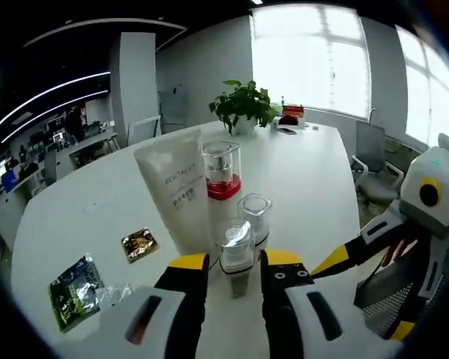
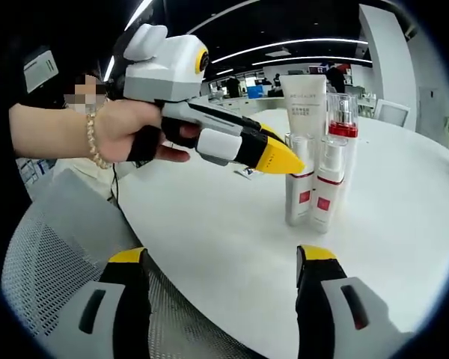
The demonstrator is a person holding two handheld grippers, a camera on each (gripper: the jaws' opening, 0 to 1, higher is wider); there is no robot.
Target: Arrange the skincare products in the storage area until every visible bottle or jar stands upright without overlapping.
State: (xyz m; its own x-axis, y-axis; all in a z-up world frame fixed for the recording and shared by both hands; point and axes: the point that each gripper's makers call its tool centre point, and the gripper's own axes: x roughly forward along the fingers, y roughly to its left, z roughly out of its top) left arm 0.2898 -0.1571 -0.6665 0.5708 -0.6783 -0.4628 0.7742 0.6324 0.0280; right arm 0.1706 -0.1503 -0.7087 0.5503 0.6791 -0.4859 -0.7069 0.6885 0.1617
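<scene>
Between the left gripper [image 1: 235, 263] jaws stands a small clear-capped bottle [image 1: 236, 250], upright, long axis vertical; jaws look parted just beside it, contact unclear. Behind: white tube [image 1: 173, 191], red-banded bottle [image 1: 222, 170]. Right gripper [image 2: 222, 258] open, well apart, on the table [image 1: 314, 179].

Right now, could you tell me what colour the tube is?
White tube, clearest in the left gripper view.

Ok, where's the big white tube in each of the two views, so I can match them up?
Left gripper view: the white tube stands upright left of centre, just above the left gripper.
Right gripper view: the white tube stands at upper centre-right, behind the smaller bottles.
Shared landmark: the red-banded clear bottle stands right beside it in both.
</scene>
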